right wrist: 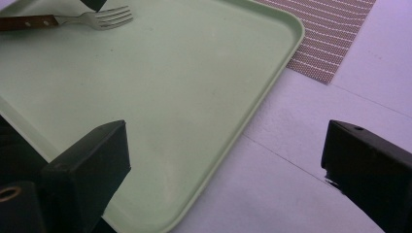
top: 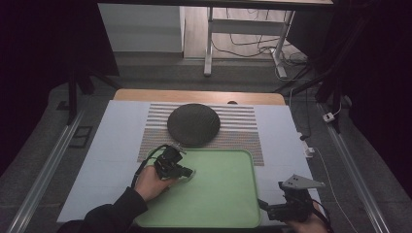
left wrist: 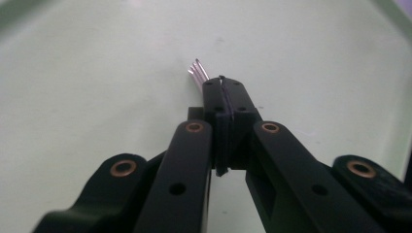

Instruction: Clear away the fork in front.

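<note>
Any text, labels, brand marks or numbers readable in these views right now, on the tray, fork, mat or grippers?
None: no readable text in any view.
The green tray, fork, striped mat, dark round plate, left gripper and right gripper bear no visible lettering.

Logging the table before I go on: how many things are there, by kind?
Fork: 1, in the shut left gripper
Green tray: 1
Dark round plate: 1
Striped placemat: 1
Total: 4
</note>
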A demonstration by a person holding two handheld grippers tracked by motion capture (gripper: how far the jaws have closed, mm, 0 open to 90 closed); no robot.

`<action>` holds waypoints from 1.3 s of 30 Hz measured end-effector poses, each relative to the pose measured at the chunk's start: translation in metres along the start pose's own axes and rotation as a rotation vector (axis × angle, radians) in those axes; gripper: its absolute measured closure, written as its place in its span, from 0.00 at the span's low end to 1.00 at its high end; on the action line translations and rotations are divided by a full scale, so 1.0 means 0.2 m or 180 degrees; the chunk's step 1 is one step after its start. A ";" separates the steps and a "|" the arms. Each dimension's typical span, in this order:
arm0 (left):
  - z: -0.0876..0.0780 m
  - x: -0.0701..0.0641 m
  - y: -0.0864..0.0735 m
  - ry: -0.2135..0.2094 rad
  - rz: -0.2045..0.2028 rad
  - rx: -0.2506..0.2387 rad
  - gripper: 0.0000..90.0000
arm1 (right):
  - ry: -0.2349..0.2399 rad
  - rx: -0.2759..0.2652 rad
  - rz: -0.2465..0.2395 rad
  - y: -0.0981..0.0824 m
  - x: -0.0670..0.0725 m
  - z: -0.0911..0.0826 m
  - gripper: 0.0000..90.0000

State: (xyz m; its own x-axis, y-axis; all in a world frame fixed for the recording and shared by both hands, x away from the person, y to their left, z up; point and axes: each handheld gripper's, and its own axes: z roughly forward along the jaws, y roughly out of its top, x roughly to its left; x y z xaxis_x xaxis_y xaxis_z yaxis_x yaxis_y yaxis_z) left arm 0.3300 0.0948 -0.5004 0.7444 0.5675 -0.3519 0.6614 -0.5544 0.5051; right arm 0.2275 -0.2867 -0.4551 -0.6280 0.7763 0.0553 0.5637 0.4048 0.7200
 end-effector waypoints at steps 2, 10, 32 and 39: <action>0.01 -0.01 0.00 -0.0025 0.0017 0.0008 0.98 | 0.0003 -0.0001 0.0003 0.00 0.00 0.00 0.04; 0.05 -0.06 -0.02 -0.0125 0.0067 0.0107 0.98 | 0.0012 -0.0004 -0.0002 0.00 0.00 0.00 0.05; 0.04 0.06 -0.05 0.0442 -0.0005 0.0185 0.98 | 0.0029 -0.0022 0.0015 0.00 0.00 0.00 0.05; -0.06 0.22 -0.10 0.0607 -0.0334 0.0116 0.98 | 0.0031 -0.0015 0.0013 0.00 0.00 0.00 0.05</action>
State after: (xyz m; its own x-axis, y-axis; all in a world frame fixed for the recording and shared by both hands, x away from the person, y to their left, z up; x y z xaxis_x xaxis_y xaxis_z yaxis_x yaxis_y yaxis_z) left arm 0.3484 0.1378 -0.5165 0.6428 0.7263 -0.2438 0.7398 -0.5059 0.4435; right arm 0.2274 -0.2873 -0.4549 -0.6310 0.7731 0.0649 0.5637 0.3994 0.7230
